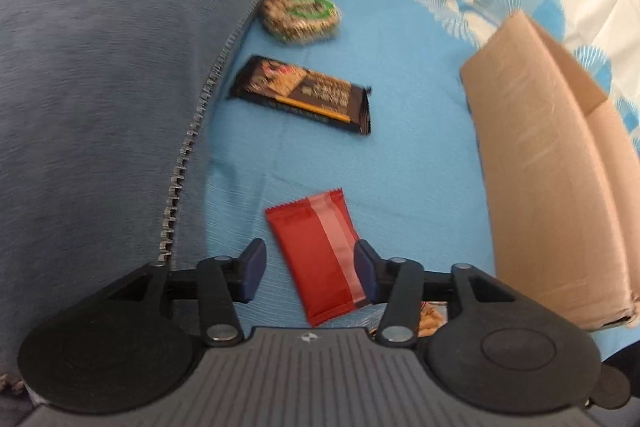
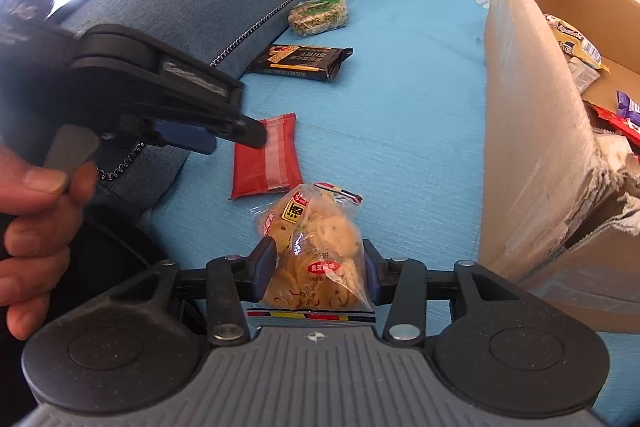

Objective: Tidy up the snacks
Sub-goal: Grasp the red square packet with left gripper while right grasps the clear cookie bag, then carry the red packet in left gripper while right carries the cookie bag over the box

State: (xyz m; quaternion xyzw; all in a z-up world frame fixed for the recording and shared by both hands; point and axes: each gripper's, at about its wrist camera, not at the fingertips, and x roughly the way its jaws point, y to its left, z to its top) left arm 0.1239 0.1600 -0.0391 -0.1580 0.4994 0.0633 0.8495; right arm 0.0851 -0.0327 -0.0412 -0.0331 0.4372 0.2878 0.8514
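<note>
Left gripper fingers parted around a red packet, the right-hand pad touching its edge; right gripper fingers bracket a cracker bag, contact unclear.

A flat red foil snack packet with a paler stripe down one side lies face-up on the blue cloth, tilted at a slant. Just beside its near end lies a clear plastic bag of small golden crackers, printed with red and yellow labels, its sealed striped edge nearest the camera. Farther off, a long black biscuit wrapper with gold lettering lies flat. Beyond it sits a round clear-wrapped seed cake with a green label. An open brown cardboard box stands upright alongside, holding assorted wrapped snacks.
</note>
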